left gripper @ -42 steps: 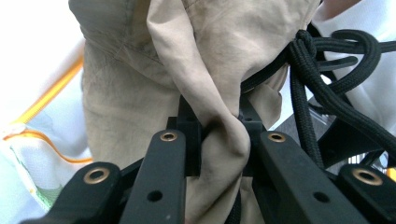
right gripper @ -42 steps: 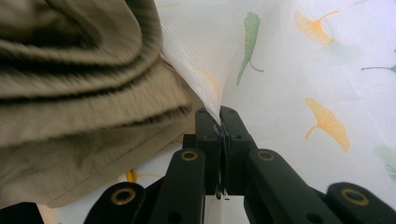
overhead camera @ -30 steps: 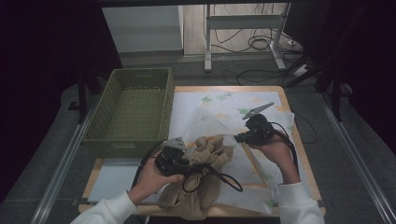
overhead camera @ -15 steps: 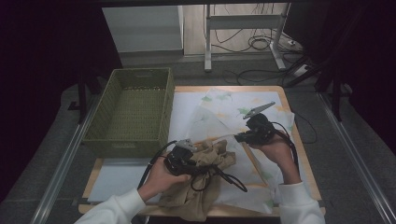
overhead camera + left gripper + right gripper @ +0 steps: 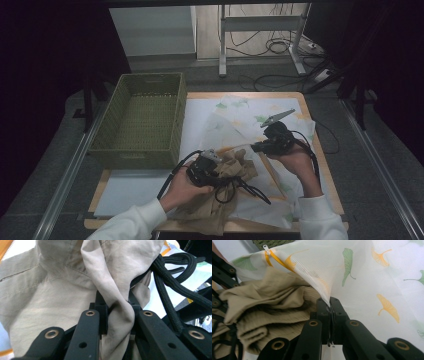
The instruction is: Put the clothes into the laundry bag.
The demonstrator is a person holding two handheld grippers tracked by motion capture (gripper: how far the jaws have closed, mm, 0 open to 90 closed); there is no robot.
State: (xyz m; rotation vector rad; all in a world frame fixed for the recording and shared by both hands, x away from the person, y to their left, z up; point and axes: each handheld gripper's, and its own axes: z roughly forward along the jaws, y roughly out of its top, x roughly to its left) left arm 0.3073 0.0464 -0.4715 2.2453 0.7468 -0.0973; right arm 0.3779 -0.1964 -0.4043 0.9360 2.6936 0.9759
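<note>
Left gripper (image 5: pixel 206 167): at the near middle of the bench, held low over the khaki garment (image 5: pixel 220 200); jaws clamped on a bunched fold of that cloth, the fold pinched upright between them in the left gripper view (image 5: pixel 117 315).

Right gripper (image 5: pixel 272 142): right of centre on the bench, raised a little; jaws closed tight on an edge of the mesh bag (image 5: pixel 240 125), the thin fabric caught between the pads in the right gripper view (image 5: pixel 329 305).

Khaki garment: crumpled heap at the near edge of the bench, partly over the bag's near portion; its upper end lies just beside the bag's lifted edge. In the right gripper view it sits left of the jaws (image 5: pixel 269 310), folds stacked.

Mesh bag: white, sheer, printed with green and orange ginkgo leaves; spread across the middle and right of the bench. An orange zip tape with a white pull (image 5: pixel 265 247) runs along the raised edge.

Cable (image 5: pixel 170 282): thick black cord, looped over the garment near the left gripper, trailing toward the person.

Basket (image 5: pixel 177 117): green woven, rectangular, at the far left of the bench; well apart from both grippers.

Bench (image 5: pixel 100 187): pale wooden top with a light sheet over its near left.

Hands: left hand (image 5: pixel 180 190) and right hand (image 5: pixel 295 162) each grasp their gripper's body; white sleeves enter from the near edge.
</note>
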